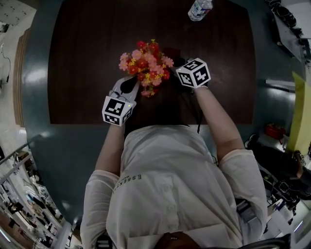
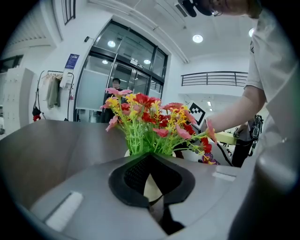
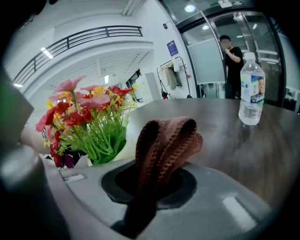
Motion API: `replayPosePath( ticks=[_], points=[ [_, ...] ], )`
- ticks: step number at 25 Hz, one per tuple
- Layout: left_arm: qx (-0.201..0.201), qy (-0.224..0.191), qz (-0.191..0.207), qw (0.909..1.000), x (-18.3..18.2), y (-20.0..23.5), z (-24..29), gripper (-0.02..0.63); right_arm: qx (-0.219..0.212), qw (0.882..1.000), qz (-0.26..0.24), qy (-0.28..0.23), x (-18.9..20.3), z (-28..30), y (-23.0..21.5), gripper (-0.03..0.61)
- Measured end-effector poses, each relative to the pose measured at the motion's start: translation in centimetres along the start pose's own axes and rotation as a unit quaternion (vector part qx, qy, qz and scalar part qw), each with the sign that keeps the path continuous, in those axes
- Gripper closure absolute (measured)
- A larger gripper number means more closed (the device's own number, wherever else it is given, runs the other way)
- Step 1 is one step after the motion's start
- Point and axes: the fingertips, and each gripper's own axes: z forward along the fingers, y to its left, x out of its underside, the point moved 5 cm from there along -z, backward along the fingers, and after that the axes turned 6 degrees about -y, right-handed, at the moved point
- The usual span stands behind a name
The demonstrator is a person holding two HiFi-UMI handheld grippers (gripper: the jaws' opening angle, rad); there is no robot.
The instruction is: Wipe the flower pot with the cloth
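A bunch of red, pink and yellow artificial flowers (image 1: 146,68) stands in a white flower pot (image 2: 127,152) on the dark brown table (image 1: 87,53). In the head view the blooms hide the pot. My left gripper (image 1: 130,83) is at the pot's near left side, shut, with the pot's cream rim (image 2: 151,186) between its pads. My right gripper (image 1: 176,62) is to the right of the flowers, shut on a folded brown knitted cloth (image 3: 166,140) that sticks up from its jaws. In the right gripper view the pot (image 3: 123,149) stands left of the cloth, apart from it.
A clear water bottle (image 1: 199,8) stands at the table's far edge, to the right (image 3: 251,96). The table's near edge runs just under my grippers. A person (image 3: 232,54) stands by glass doors beyond the table. Clutter lies on the floor at the right.
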Motion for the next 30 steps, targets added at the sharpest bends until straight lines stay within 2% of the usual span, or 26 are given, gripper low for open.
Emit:
replayPosePath(
  ticks=[6,14,17,22,24,28,30],
  points=[
    [0.006,-0.009,0.002,0.9999,-0.1,0.1,0.4,0.598,-0.034,0.998,0.001,0.043,1.5,0.6,0.3,0.529],
    [0.016,-0.023,-0.004,0.9996,-0.3,0.8,0.6,0.600,-0.082,0.995,0.002,0.051,3.5,-0.8,2.3,0.529],
    [0.018,-0.024,-0.005,0.9995,-0.2,0.7,0.5,0.600,-0.099,0.993,-0.014,0.064,4.6,-1.5,3.5,0.529],
    [0.024,-0.019,-0.008,0.9995,-0.4,0.7,0.3,0.600,-0.147,0.982,-0.063,0.096,5.8,-2.7,6.1,0.528],
    [0.026,-0.018,-0.010,0.9994,-0.4,0.7,0.3,0.600,-0.144,0.984,-0.062,0.087,5.5,-3.0,5.5,0.528],
    [0.028,-0.022,-0.019,0.9992,-0.5,0.9,0.3,0.598,-0.109,0.992,-0.038,0.059,3.4,-2.8,1.8,0.528],
    [0.029,-0.022,-0.022,0.9991,-0.4,1.0,0.3,0.598,-0.103,0.993,-0.044,0.050,2.0,-2.2,0.4,0.528]
  ],
)
